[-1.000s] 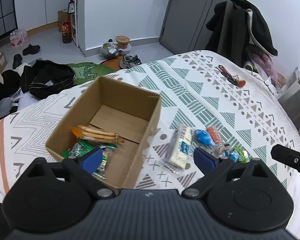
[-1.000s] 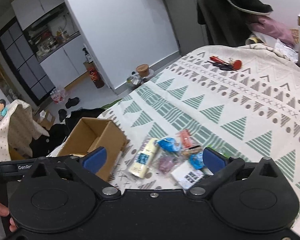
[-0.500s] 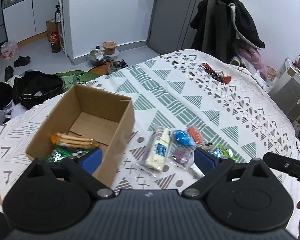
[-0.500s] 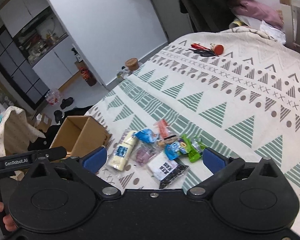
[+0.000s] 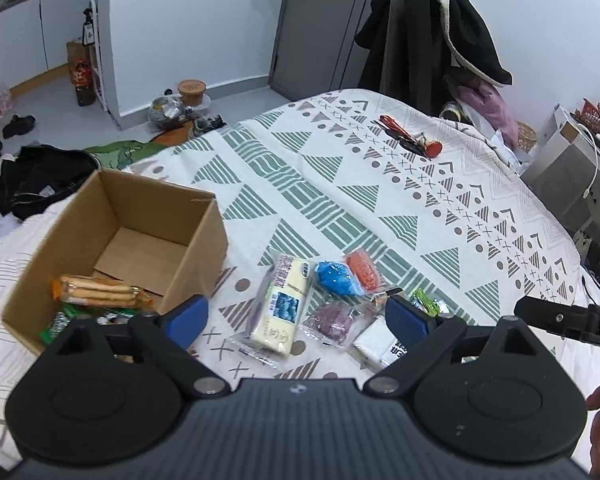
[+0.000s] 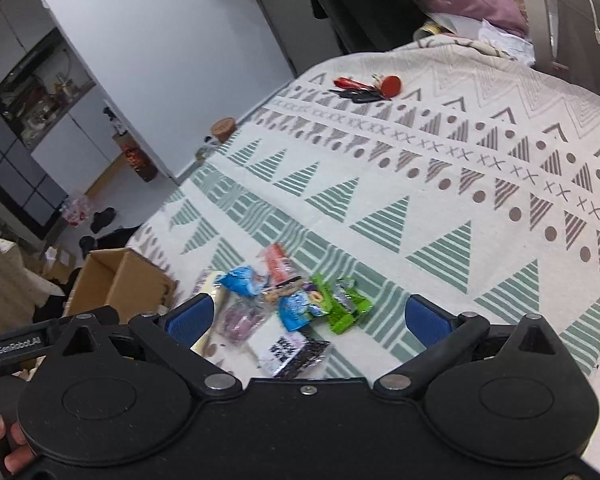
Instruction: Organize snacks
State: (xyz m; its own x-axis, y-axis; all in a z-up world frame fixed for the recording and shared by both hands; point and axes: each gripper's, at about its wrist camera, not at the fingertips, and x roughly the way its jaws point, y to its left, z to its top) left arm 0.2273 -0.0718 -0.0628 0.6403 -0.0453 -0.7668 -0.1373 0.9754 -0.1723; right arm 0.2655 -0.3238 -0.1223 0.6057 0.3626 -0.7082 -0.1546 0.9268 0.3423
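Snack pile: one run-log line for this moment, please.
left tool open | right tool open | snack pile on bed | box part-filled

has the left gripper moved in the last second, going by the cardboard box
Yes. The left gripper has shifted right: the cardboard box now sits further left in its view, and the snack pile lies between its fingers.

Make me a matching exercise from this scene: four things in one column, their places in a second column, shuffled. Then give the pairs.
Things:
1. biscuit pack
2. long pale yellow pack
3. bunch of keys
4. bright green packet

Places:
A. far up the bedspread, away from the snacks
B. inside the cardboard box
C. on the bedspread, nearest the box of the loose snacks
D. at the side of the snack pile farthest from the box

Pairs: 1-B, 2-C, 3-A, 4-D
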